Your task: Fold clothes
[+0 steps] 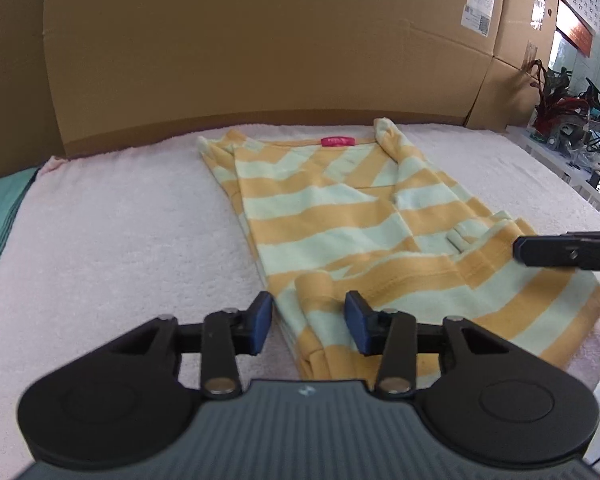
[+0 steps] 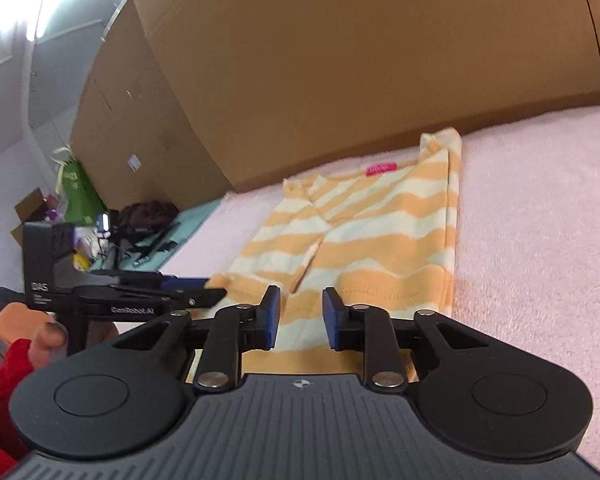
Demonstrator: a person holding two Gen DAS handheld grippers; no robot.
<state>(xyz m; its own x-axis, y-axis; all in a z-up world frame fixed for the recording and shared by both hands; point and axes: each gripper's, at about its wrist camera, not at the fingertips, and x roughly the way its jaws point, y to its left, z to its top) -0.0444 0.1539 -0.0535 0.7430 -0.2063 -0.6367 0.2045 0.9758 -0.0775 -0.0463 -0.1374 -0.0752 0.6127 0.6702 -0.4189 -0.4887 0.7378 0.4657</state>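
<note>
**Striped shirt: sides folded in, length still unfolded**

The striped shirt (image 1: 340,216) is lying on the pink towel (image 1: 120,232), collar far, hem near, both side edges turned inward into a narrow strip. You are holding the left gripper (image 1: 308,322) over the near hem, jaws apart, gripping nothing. Your right gripper (image 2: 300,316) is likewise gaping and empty. Judging by this, a lengthwise fold is remaining.
</note>
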